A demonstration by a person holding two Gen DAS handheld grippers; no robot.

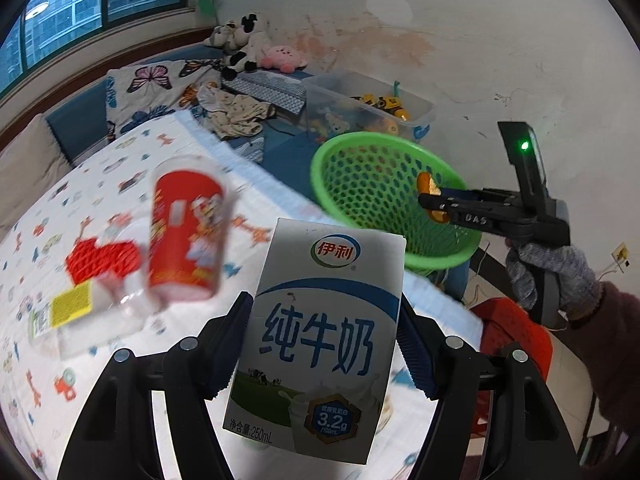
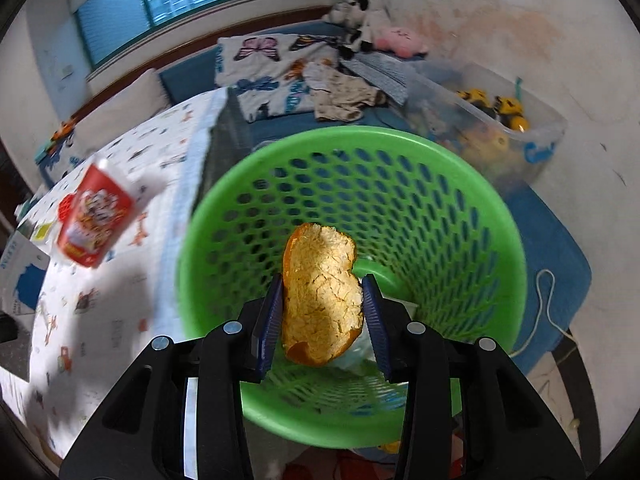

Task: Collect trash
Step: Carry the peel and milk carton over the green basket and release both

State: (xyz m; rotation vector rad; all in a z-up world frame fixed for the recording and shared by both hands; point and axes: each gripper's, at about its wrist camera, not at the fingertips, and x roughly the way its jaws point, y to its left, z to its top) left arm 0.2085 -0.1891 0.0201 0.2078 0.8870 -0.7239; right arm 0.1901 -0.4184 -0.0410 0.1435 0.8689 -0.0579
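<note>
My left gripper (image 1: 322,344) is shut on a white and blue milk carton (image 1: 320,332), held upright above the patterned table. My right gripper (image 2: 322,312) is shut on a piece of orange peel (image 2: 322,296) and holds it over the mouth of the green mesh basket (image 2: 472,216). In the left wrist view the right gripper (image 1: 434,200) with the peel (image 1: 426,184) is at the rim of the basket (image 1: 360,176). A red paper cup (image 1: 186,236) stands on the table, also seen in the right wrist view (image 2: 96,220). A clear wrapper with red and yellow labels (image 1: 88,292) lies beside it.
The table wears a white cloth with small prints (image 1: 120,168). Behind it is a blue bench with a butterfly quilt (image 1: 148,88), clothes (image 1: 236,112), plush toys (image 1: 256,48) and a clear toy bin (image 1: 376,104). A red stool (image 1: 516,332) stands below right.
</note>
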